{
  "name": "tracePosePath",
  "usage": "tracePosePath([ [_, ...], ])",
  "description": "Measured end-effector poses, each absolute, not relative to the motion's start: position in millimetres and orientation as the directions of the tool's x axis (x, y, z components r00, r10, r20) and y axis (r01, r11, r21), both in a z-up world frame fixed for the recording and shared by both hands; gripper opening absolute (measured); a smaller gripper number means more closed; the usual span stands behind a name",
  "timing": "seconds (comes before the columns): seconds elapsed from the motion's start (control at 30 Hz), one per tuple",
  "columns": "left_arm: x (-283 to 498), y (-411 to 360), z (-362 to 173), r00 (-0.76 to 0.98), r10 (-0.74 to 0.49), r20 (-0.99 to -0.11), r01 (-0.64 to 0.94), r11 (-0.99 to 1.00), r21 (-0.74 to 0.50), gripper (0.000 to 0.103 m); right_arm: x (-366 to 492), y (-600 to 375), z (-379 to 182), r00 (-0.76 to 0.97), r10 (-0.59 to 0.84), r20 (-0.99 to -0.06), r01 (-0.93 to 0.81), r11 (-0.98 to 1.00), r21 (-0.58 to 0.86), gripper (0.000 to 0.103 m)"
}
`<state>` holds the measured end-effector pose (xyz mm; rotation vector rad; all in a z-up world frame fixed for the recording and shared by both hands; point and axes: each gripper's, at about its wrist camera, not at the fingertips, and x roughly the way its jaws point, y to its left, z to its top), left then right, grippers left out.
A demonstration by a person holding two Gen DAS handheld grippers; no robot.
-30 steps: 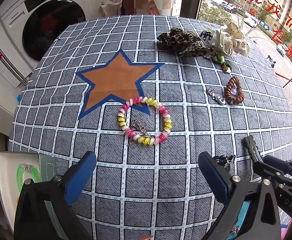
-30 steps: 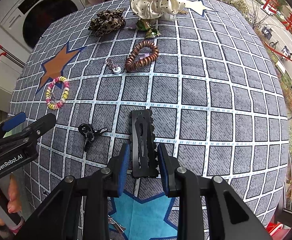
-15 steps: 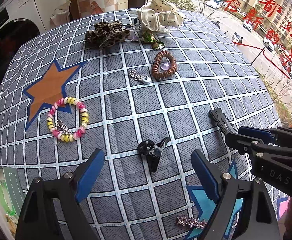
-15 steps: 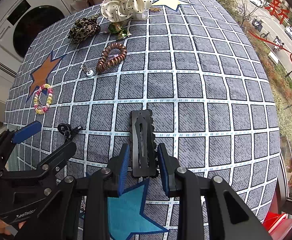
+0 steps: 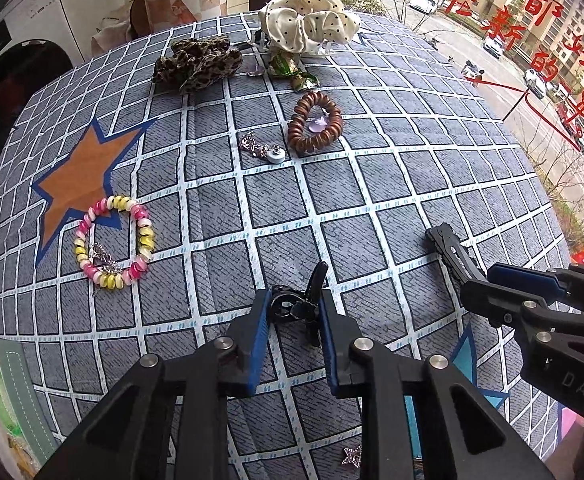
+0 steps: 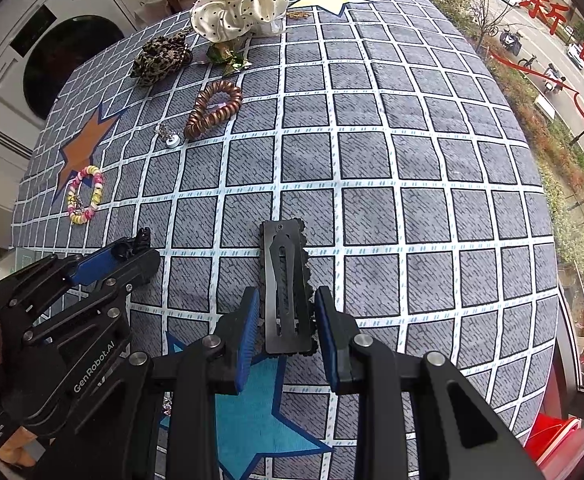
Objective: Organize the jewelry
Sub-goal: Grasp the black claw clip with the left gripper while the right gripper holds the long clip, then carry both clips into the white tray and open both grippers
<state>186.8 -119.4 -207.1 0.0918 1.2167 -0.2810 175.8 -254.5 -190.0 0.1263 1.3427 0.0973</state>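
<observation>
Matt woven tablecloth [image 5: 331, 200]; glossy beaded bracelet [image 5: 114, 240]; satiny dotted scrunchie [image 5: 307, 28].

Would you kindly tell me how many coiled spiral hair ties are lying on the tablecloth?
2. The brown coil hair tie lies toward the far side, near the scrunchies; the pink-and-yellow coil hair tie lies at the left, overlapping the orange star. Others may sit out of view.

both views ride on the grippers, looking steeply down and forward along their fingers, close over the cloth [image 5: 331, 208]. the left view sits left of the right one and catches the right gripper [image 5: 467, 276] at its right edge; the right view catches the left gripper [image 6: 132, 254] at its left. both share the scrunchies [image 6: 236, 4] at the far edge
</observation>
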Motion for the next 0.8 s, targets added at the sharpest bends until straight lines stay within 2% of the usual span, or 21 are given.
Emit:
tracePosePath([
  [0.43, 161, -54, -168, 0.379, -0.171, -0.910, 0.147, 0.981, -0.123, 0.031, 168, -221, -169, 0.233, 0.202, -0.951, -0.034, 0.979, 0.200, 0.031],
  [0.8, 103, 35, -147, 0.407, -0.104, -0.907, 0.002, 0.994, -0.113, 0.031, 151, -139, -154, 0.211, 0.280, -0.936, -0.172, 0.954, 0.246, 0.031],
])
